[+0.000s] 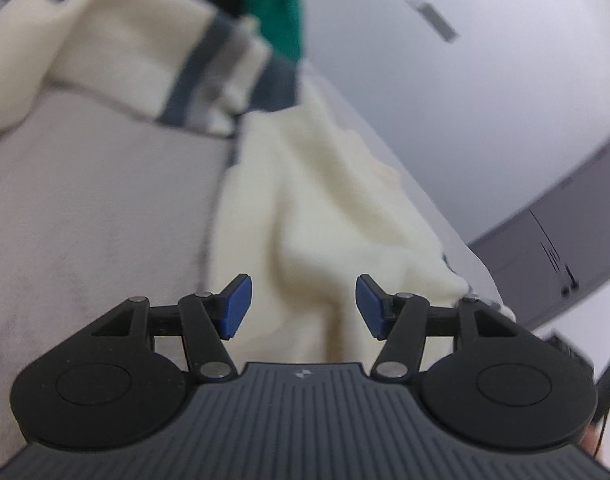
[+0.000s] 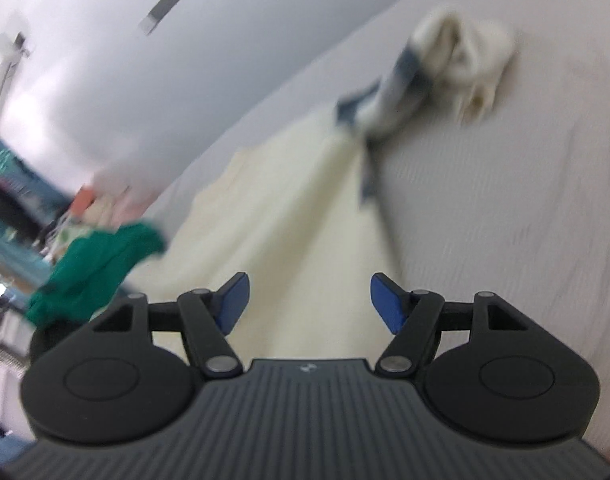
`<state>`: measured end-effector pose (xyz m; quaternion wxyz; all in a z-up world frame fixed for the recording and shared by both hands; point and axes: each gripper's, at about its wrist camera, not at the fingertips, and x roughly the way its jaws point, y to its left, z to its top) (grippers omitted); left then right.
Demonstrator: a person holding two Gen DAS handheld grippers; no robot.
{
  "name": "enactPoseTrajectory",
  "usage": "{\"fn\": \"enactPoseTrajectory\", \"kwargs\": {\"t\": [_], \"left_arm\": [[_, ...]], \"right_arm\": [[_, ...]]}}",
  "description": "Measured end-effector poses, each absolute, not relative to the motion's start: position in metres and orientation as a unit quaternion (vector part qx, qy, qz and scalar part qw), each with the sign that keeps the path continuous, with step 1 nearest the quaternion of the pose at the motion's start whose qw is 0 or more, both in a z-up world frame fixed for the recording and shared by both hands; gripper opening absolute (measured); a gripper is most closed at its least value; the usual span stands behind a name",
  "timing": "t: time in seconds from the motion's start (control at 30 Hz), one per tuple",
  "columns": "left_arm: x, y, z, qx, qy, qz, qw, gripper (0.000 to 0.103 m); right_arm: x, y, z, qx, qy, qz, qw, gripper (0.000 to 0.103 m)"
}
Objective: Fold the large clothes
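A cream knit garment with dark blue-grey stripes [image 1: 329, 208] lies rumpled on a pale bed surface [image 1: 97, 208]. My left gripper [image 1: 304, 306] is open, its blue pads apart just above a raised fold of the cream cloth. In the right wrist view the same garment [image 2: 289, 216] stretches away, its striped sleeve [image 2: 401, 76] bunched at the far end. My right gripper [image 2: 309, 304] is open above the cream cloth, holding nothing. Both views are blurred.
A green garment [image 2: 93, 268] lies at the left by the bed's edge, and it also shows at the top of the left wrist view [image 1: 277, 4]. A grey wall [image 1: 445, 80] rises behind. A grey piece of furniture [image 1: 565, 232] stands at the right.
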<state>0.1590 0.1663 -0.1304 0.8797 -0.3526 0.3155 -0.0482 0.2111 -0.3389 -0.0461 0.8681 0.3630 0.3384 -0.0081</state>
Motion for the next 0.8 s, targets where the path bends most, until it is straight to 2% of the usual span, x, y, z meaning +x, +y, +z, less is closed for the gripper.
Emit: {"fn": "enactPoseTrajectory", "kwargs": {"t": [0.27, 0.33, 0.43, 0.6, 0.67, 0.73, 0.8], "left_arm": [[0.167, 0.167, -0.167, -0.374, 0.383, -0.011, 0.845, 0.063], [0.17, 0.162, -0.173, -0.375, 0.395, -0.01, 0.839, 0.063], [0.174, 0.156, -0.18, -0.374, 0.405, -0.002, 0.834, 0.063], [0.17, 0.156, -0.187, -0.39, 0.411, 0.002, 0.824, 0.063], [0.168, 0.157, -0.188, -0.397, 0.41, 0.002, 0.821, 0.063], [0.161, 0.157, -0.188, -0.403, 0.41, 0.001, 0.818, 0.063], [0.156, 0.157, -0.189, -0.415, 0.411, -0.001, 0.812, 0.063]], "right_arm": [[0.175, -0.308, -0.116, 0.39, 0.422, -0.014, 0.818, 0.071], [0.17, -0.313, -0.124, 0.402, 0.426, -0.023, 0.81, 0.068], [0.169, -0.315, -0.131, 0.42, 0.427, -0.013, 0.801, 0.071], [0.181, -0.298, -0.151, 0.469, 0.448, 0.06, 0.759, 0.069], [0.184, -0.29, -0.155, 0.47, 0.455, 0.07, 0.753, 0.054], [0.187, -0.29, -0.152, 0.457, 0.459, 0.057, 0.76, 0.021], [0.186, -0.293, -0.149, 0.457, 0.453, 0.05, 0.763, 0.019]]}}
